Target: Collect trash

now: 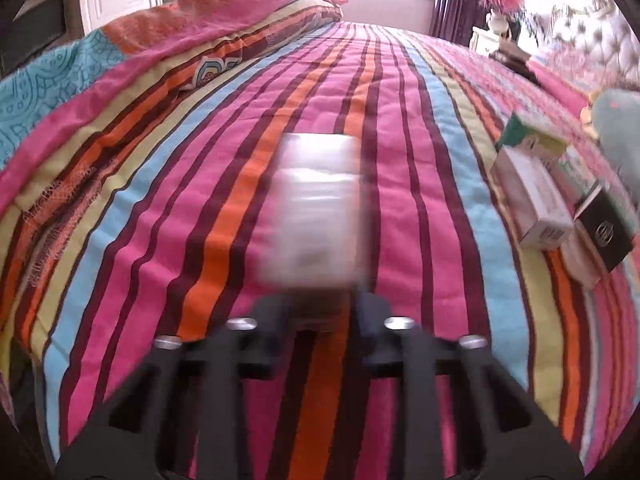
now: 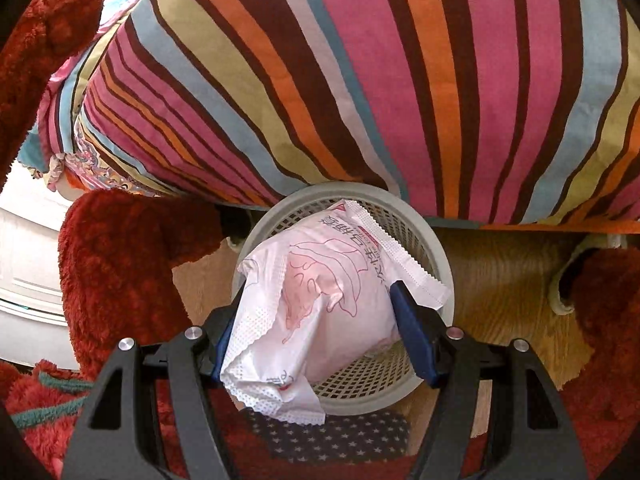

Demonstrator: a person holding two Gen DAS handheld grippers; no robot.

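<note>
In the left wrist view a blurred white plastic packet (image 1: pixel 316 208) sticks out ahead of my left gripper (image 1: pixel 322 306), above the striped bedspread (image 1: pixel 180 208). The jaws are shut, with the packet's near edge pinched between them. In the right wrist view my right gripper (image 2: pixel 316 296) is shut on a puffy white and pink printed packet (image 2: pixel 336 276). It holds the packet over the mouth of a grey mesh waste basket (image 2: pixel 320 191) that stands on the floor against the side of the bed.
Several small boxes lie at the bed's right side: a white one (image 1: pixel 532 200), a black one (image 1: pixel 608 228) and a green one (image 1: pixel 532 136). A folded quilt (image 1: pixel 240 12) lies far left. Around the basket are a red shaggy rug (image 2: pixel 132 248) and wooden floor (image 2: pixel 504 292).
</note>
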